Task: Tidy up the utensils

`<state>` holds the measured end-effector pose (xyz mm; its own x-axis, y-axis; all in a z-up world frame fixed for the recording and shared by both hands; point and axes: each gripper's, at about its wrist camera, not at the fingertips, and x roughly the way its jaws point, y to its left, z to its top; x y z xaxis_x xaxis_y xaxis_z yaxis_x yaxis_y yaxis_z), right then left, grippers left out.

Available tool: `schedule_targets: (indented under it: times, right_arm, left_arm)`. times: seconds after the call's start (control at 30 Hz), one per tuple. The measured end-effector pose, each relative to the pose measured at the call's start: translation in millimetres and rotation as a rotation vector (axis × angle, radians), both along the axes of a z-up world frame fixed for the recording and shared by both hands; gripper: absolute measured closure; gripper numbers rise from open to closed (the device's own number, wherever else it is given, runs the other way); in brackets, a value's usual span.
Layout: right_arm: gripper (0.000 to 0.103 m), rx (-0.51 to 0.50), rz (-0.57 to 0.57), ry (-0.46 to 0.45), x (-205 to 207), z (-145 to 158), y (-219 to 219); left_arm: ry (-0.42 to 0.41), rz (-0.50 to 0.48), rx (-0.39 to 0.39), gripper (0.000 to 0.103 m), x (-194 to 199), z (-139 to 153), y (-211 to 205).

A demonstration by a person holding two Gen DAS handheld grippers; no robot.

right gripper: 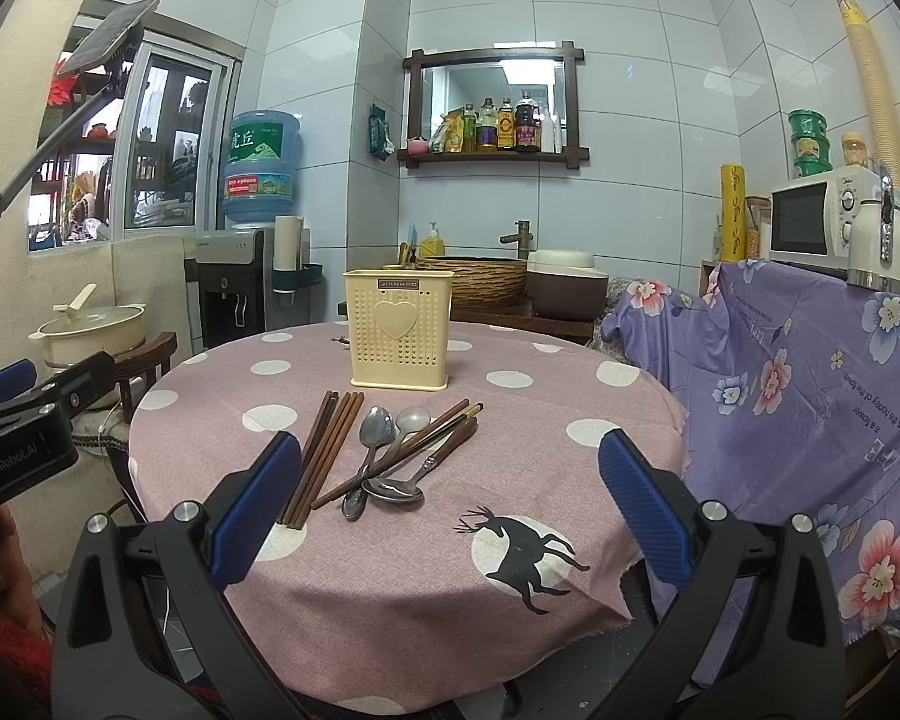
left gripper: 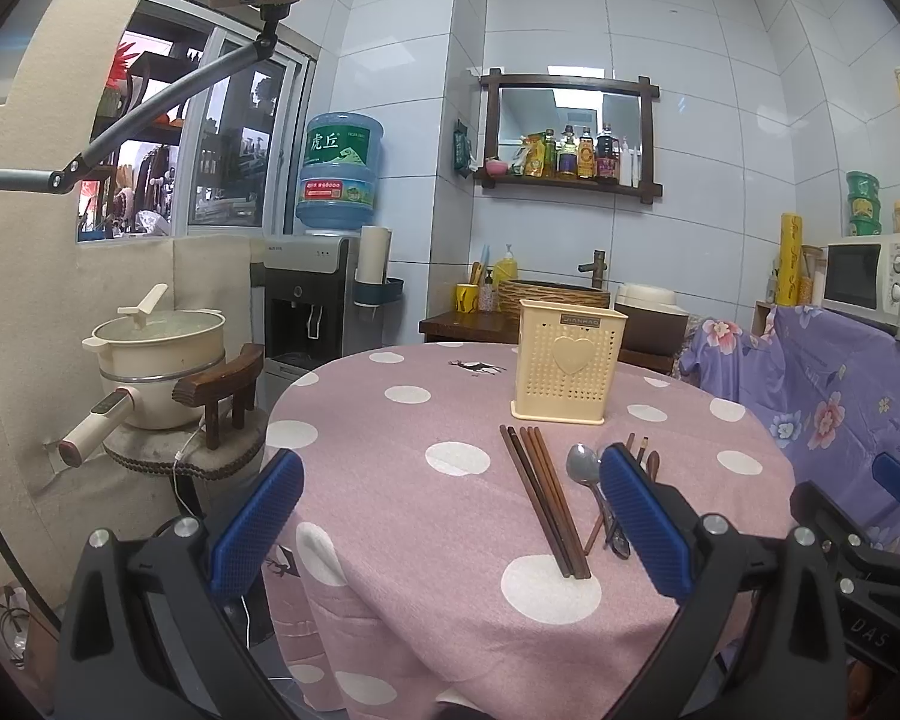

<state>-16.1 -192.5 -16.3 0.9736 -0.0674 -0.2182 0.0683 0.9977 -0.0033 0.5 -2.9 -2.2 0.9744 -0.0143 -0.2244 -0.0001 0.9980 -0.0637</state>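
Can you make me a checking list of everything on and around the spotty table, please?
Surface: round table under a pink polka-dot cloth with a black deer print.
Job's things: cream holder standing upright at the back; dark chopsticks lying in a bundle; spoons and more chopsticks piled crosswise beside them.
Clutter: nothing seen on the table.
Grippers: left gripper and right gripper both hover with jaws open, holding nothing.
Cables: white cord hanging by the cooking pot.
Surroundings: water dispenser, microwave, shelf of bottles, floral purple cover.
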Motion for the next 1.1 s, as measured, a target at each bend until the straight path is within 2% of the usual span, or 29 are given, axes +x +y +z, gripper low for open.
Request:
schedule_targets:
  times: [1.1]
  right_arm:
    - [0.005,-0.002,0.002,0.004,1.4,-1.1,-0.5]
  left_arm:
    - [0.002,0.001,0.001,0.005,0.4,-0.3,-1.1]
